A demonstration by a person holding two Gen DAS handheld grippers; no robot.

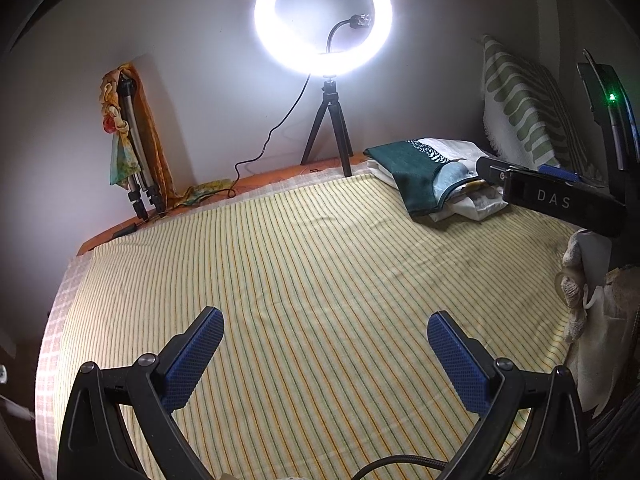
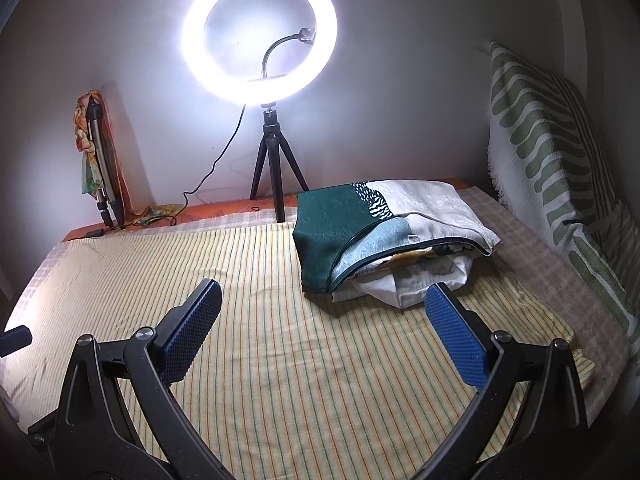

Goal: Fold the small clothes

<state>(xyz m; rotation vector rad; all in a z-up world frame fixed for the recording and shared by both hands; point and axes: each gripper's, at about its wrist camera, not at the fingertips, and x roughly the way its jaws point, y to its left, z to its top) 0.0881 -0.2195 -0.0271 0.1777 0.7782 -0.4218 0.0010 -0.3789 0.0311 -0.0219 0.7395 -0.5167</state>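
A pile of small folded clothes [image 2: 384,232], dark green and white cloth on top, lies at the far right of the striped yellow sheet [image 2: 280,320]. It also shows in the left wrist view [image 1: 432,184], partly hidden by the right gripper's black body [image 1: 560,200]. My left gripper [image 1: 325,322] is open and empty above the bare sheet [image 1: 300,280]. My right gripper [image 2: 323,294] is open and empty, its right fingertip [image 2: 442,300] just in front of the pile's white lower layers.
A lit ring light on a small black tripod [image 2: 272,168] stands at the bed's far edge, its cable trailing left. A folded tripod wrapped in coloured cloth [image 2: 96,160] leans on the wall. A green-striped cushion [image 2: 560,152] stands at the right. White cloth [image 1: 592,320] hangs at the right edge.
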